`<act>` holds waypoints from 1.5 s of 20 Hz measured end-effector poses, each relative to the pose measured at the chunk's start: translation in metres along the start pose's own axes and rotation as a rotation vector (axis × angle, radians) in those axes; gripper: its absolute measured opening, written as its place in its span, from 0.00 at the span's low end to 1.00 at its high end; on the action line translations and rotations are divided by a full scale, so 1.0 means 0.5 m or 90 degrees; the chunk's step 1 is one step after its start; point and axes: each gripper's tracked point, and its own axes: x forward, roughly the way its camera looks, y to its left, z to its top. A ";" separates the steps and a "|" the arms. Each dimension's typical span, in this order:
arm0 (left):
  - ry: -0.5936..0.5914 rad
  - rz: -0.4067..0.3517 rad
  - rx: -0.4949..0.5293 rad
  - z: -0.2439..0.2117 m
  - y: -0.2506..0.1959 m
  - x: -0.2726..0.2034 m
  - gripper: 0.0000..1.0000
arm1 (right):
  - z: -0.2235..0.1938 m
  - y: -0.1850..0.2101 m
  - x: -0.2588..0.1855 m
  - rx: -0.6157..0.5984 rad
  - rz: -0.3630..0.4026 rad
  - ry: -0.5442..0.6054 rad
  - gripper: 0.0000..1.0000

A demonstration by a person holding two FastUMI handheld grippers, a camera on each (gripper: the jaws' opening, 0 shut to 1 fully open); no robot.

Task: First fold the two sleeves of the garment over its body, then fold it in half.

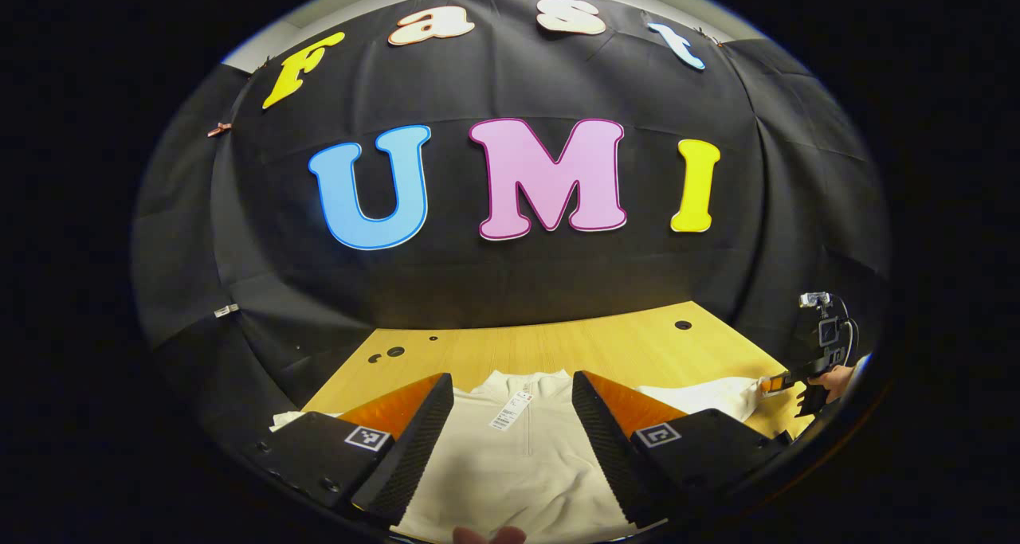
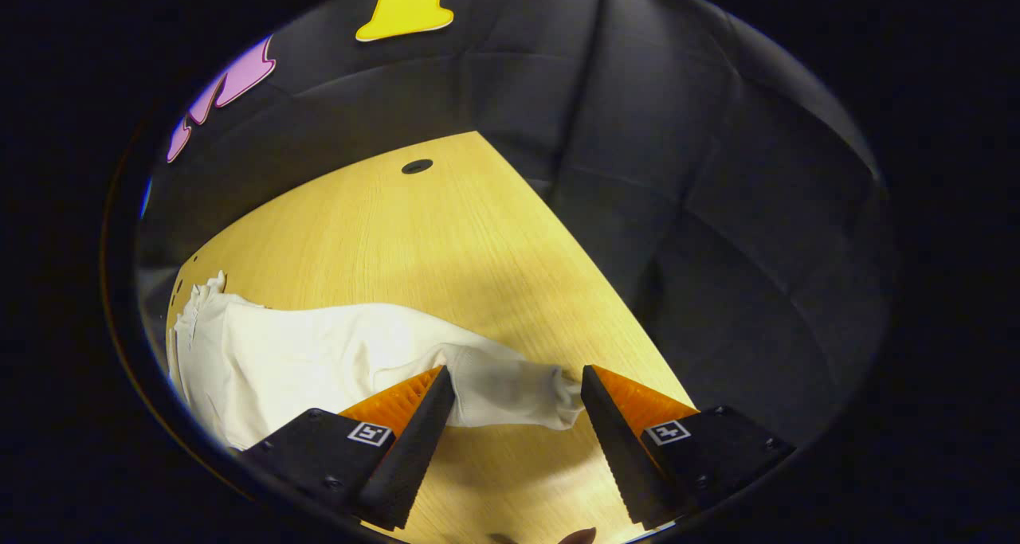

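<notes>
While the white garment [image 1: 518, 456] lies flat on the wooden table [image 1: 558, 345], collar toward the booth wall with a paper tag [image 1: 510, 410] near the neck, the left claw [image 1: 512, 405] hangs above its chest with fingers spread wide, holding nothing. Off at the table's right edge, the right claw [image 1: 769, 383] sits by the sleeve end. In the right gripper view, the right claw [image 2: 518, 393] is wide open, the sleeve cuff [image 2: 518, 397] lying between its fingers, ungripped.

bare table [image 2: 382, 233] beyond garment [image 2: 319, 353], booth wall [image 2: 717, 209] closing right
</notes>
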 end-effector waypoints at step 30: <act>-0.025 -0.061 -0.037 -0.021 0.252 -0.007 0.96 | 0.066 0.298 -0.423 0.085 0.058 -0.246 0.24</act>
